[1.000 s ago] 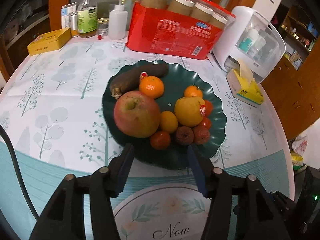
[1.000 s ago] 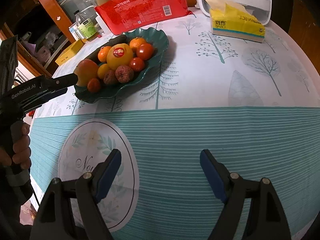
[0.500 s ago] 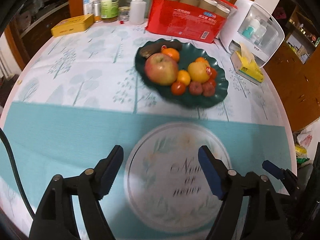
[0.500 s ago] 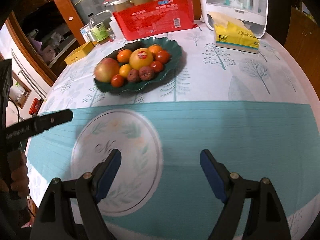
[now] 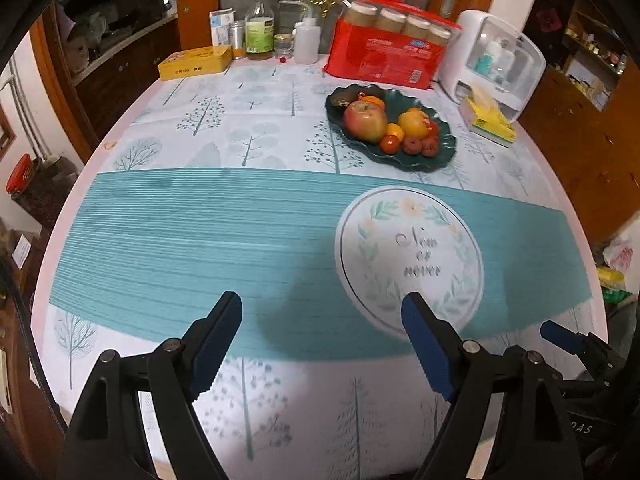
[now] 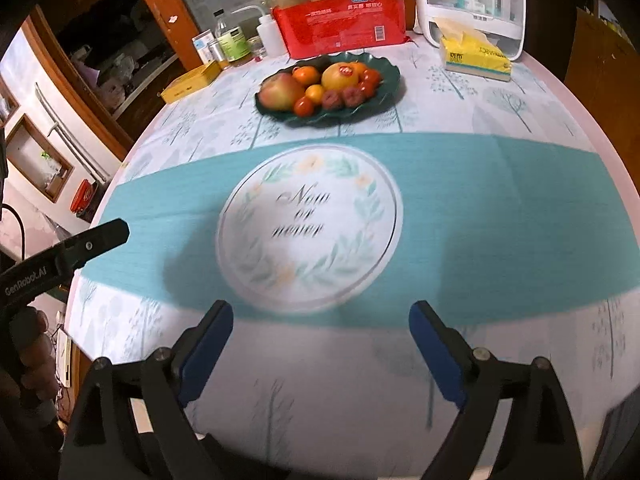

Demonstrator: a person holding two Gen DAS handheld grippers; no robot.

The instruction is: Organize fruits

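A dark green scalloped plate point(image 5: 432, 162) was noted, holding a red-and-yellow apple point(image 5: 365, 121), a yellow-orange citrus with a red sticker point(image 6: 340, 76), small orange and red fruits, and dull reddish wrinkled ones. The tablecloth point(image 5: 200, 236) was white with pale grey-blue trees, crossed by a teal striped band and a white leaf-wreathed medallion point(image 6: 310, 226). A red package point(image 5: 384, 56), a yellow tin point(image 5: 195, 62) and a yellow tissue box point(image 6: 476, 56) were recorded.
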